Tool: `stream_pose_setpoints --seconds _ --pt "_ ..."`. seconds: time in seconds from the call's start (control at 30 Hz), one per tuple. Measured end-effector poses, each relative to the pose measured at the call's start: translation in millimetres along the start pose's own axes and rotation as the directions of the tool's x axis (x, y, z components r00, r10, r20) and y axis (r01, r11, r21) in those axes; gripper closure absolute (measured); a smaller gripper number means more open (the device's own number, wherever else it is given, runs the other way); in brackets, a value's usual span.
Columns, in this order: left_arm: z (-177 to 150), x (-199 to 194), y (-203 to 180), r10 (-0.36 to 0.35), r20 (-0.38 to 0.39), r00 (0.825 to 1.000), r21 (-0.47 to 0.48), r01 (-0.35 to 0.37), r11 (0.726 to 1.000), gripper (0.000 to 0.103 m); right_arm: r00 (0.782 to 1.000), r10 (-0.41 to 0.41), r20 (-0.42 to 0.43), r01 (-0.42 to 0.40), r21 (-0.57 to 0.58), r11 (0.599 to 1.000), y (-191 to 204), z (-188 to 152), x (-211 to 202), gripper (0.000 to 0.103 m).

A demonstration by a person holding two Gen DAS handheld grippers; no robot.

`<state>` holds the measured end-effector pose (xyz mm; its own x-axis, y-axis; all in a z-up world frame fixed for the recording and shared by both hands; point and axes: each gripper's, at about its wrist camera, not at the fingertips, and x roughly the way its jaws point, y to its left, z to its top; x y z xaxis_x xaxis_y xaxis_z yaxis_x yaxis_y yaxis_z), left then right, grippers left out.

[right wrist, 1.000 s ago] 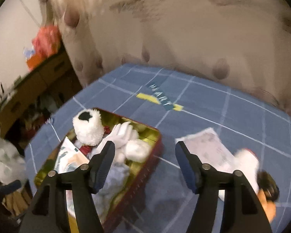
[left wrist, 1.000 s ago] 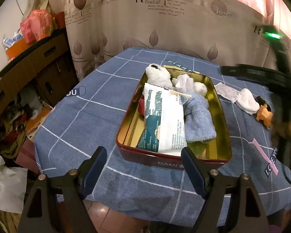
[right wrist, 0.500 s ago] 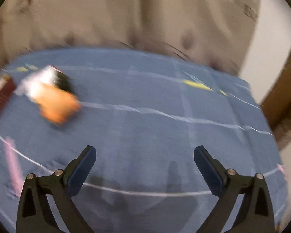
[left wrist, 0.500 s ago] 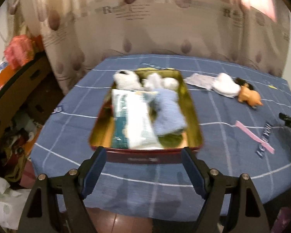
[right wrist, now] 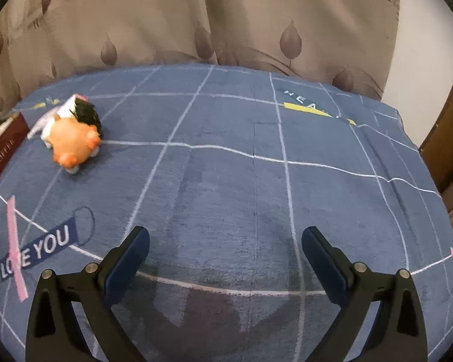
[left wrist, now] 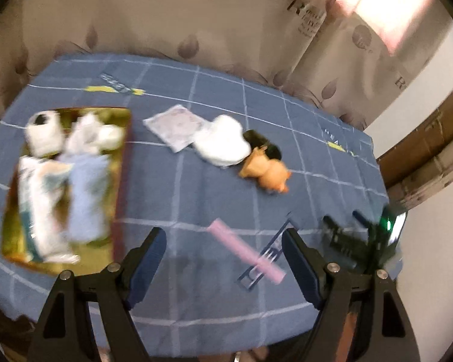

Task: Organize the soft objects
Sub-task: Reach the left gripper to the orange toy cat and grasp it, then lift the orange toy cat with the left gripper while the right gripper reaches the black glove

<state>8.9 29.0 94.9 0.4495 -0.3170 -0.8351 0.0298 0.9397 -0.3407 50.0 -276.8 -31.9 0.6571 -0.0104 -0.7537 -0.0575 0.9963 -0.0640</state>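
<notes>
Orange plush makes up the small stuffed toy that lies on the blue checked cloth of the surface, just right of the open tin tray and touching a white sock and a dark soft piece behind it. A flat pale cloth lies beside the sock, nearer the tray. The tray already carries a white plush toy, a light blue towel and a soft white packet.

All these loose things look light and yielding; they should squash under the pads and not slip much, and nothing here seems fragile. The orange toy is probably best pinched across its round body, while the sock and flat cloth would want a bunched fold gathered from above.

The right hand-held gripper has just been opening and now stands spread wide over bare cloth, with nothing between its jaws. The left hand-held gripper is likewise spread and empty, with the orange toy ahead of it.
</notes>
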Motion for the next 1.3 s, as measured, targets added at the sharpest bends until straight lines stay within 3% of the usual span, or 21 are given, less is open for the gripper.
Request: stream_pose_setpoints --seconds 0.17,0.3,0.37,0.43,0.53,0.8,1.07,1.13,1.17,1.23,1.3 --pt "41 48 -33 -0.025 -0.079 0.997 0.010 0.026 1.000 0.022 0.996 0.078 0.031 -0.080 0.065 0.995 -13 -2 -5 0.002" --pt "55 90 -55 -0.065 -0.172 0.983 0.011 0.068 0.998 0.022 0.991 0.123 0.049 -0.127 0.075 0.989 -17 -4 -7 0.002" --pt "56 104 -55 -0.065 -0.192 0.979 -0.023 0.062 0.998 0.022 0.989 0.140 0.058 -0.144 0.074 0.987 -17 -4 -8 0.002" --pt "56 119 -52 -0.111 -0.216 0.970 -0.103 0.090 0.991 0.022 0.985 0.155 0.072 -0.161 0.076 0.984 -18 -4 -11 0.002" --pt "54 136 -48 -0.179 -0.229 0.957 -0.207 0.132 0.969 0.022 0.981 0.175 0.088 -0.182 0.082 0.980 -20 -5 -14 0.002" --pt "62 162 -54 -0.154 -0.196 0.968 -0.279 0.095 0.956 0.022 0.971 0.210 0.119 -0.220 0.079 0.972 -22 -6 -19 0.001" --pt "70 181 -57 -0.158 -0.208 0.965 -0.342 0.080 0.936 0.022 0.963 0.229 0.145 -0.243 0.083 0.967 -25 -6 -23 0.001" --pt "69 185 -58 -0.137 -0.209 0.968 -0.351 0.057 0.934 0.024 0.961 0.232 0.152 -0.247 0.086 0.965 -26 -7 -24 0.000" --pt "67 187 -55 -0.132 -0.213 0.968 -0.366 0.046 0.929 0.031 0.960 0.234 0.156 -0.249 0.089 0.964 -26 -7 -24 0.000" --pt "62 193 -50 -0.137 -0.232 0.963 -0.395 0.035 0.918 0.057 0.958 0.236 0.161 -0.253 0.095 0.963 -27 -7 -24 0.000" --pt "56 193 -46 -0.153 -0.225 0.962 -0.404 0.051 0.913 0.059 0.958 0.237 0.160 -0.255 0.104 0.961 -29 -7 -24 0.000"
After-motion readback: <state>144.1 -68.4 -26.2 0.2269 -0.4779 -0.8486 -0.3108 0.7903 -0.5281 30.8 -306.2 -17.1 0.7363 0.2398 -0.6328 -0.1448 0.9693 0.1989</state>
